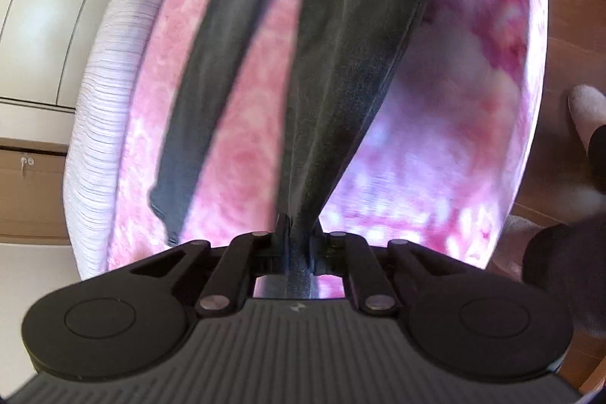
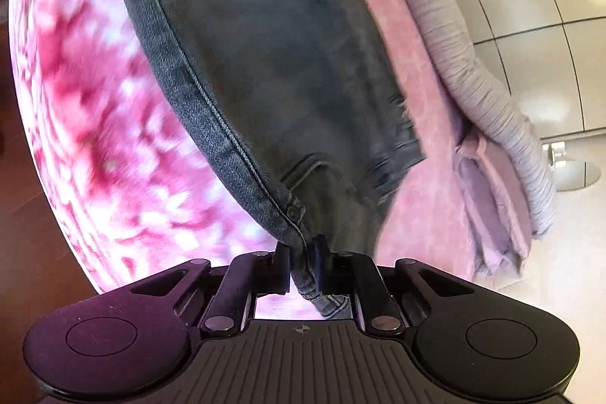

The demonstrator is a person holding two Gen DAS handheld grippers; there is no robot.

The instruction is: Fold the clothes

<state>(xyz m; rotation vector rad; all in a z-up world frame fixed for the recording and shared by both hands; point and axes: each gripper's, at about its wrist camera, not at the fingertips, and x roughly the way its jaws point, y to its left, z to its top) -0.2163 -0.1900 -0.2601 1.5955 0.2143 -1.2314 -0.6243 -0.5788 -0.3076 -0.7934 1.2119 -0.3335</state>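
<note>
The left tongs (image 1: 297,237) are pressed together on a bunched fold of the jeans (image 1: 341,63); the right tongs (image 2: 303,252) are likewise pinched shut on the jeans (image 2: 265,82), at a stitched, riveted seam that looks like the waistband or a pocket corner, though which I cannot say for sure; no cloth-free gap shows between either pair of jaws.

The jeans hang and stretch away from both tongs over the bed (image 1: 235,158), which wears a pink flowered cover; a pale ribbed blanket (image 1: 102,124) is rolled along the bed's far side. In the left view the dark cloth runs straight up the frame from the jaws, splitting into two long strips that read as the legs; a loose hem dangles at the lower left. In the right view the broad panel sweeps up and leftward from the jaws, its double-stitched edge leading directly into the grip.

So the long axis of the jeans runs forward, away from both tongs, along the way they point; the grasped end is nearest the person, the free end far off across the bed. Neither hand is plainly nearer; each holds its own part of the near end.

My judgement: the next move turns on carrying that near end forward along this axis, keeping both grips level so the legs lie one on the other.
</note>
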